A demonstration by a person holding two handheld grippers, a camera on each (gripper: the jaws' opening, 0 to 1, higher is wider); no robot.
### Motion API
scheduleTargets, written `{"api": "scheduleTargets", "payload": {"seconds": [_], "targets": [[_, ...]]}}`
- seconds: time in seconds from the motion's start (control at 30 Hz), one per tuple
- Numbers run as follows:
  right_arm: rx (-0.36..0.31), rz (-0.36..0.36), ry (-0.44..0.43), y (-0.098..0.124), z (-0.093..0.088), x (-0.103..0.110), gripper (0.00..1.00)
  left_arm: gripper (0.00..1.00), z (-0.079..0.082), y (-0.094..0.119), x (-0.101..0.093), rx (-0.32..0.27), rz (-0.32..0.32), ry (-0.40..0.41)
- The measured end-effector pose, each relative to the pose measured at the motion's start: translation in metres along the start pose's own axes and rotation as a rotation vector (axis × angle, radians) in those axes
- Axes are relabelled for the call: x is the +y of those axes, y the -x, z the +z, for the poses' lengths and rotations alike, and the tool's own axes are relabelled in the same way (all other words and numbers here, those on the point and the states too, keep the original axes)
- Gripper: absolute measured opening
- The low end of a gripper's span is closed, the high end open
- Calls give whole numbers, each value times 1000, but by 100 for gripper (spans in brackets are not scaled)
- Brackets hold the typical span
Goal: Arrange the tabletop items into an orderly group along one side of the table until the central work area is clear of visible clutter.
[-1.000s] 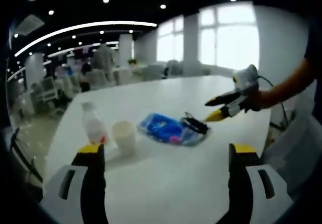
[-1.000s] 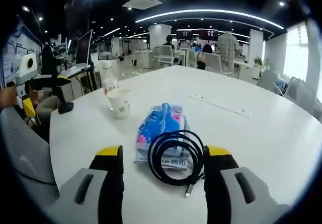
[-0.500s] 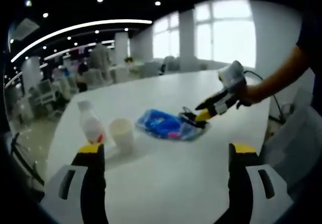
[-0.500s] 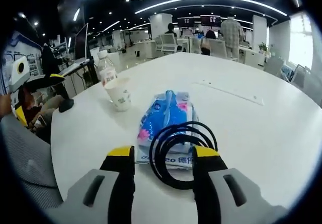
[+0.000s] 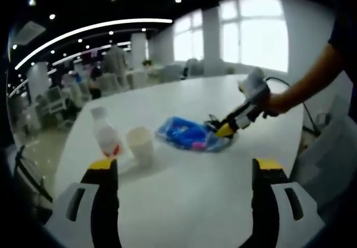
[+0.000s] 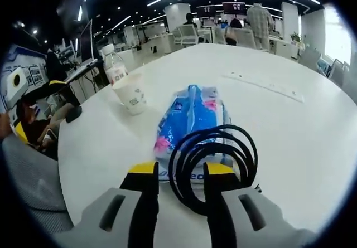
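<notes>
White table [image 6: 312, 147] carries a blue packet [image 6: 189, 120] at centre, a black cable [image 6: 215, 159] coiled on its near end. Right gripper [image 6: 178, 173], jaws narrowed around the coil's edge; pinching only one loop could uncoil it. Left gripper [image 5: 181, 167] gapes wide, empty.

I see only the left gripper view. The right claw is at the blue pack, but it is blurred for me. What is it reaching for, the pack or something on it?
Observer: A black cable, wound into a coil. It lies partly on the blue pack and partly on the table.
Operator: Are the jaws closed on it?
Observer: No. The right claw has its jaws apart, with the near left side of the coil between them.
Operator: Is there anything beyond the pack?
Observer: Yes, a long white strip lies flat on the table, past the pack.
</notes>
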State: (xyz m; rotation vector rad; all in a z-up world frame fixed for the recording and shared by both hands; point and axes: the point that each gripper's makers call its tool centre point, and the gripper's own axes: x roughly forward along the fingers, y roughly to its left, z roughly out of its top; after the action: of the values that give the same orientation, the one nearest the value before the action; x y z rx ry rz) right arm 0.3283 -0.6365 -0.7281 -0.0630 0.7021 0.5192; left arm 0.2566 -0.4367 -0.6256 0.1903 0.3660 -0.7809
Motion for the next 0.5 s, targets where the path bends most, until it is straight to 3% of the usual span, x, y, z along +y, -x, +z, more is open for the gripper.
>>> {"api": "scheduleTargets", "payload": {"seconds": [0.2, 0.5], "targets": [[45, 9, -16, -4, -6, 3, 17, 95, -1, 0, -2, 11, -5, -13], [48, 13, -80, 2, -11, 4, 10, 94, -2, -1, -4, 16, -13, -25]]}}
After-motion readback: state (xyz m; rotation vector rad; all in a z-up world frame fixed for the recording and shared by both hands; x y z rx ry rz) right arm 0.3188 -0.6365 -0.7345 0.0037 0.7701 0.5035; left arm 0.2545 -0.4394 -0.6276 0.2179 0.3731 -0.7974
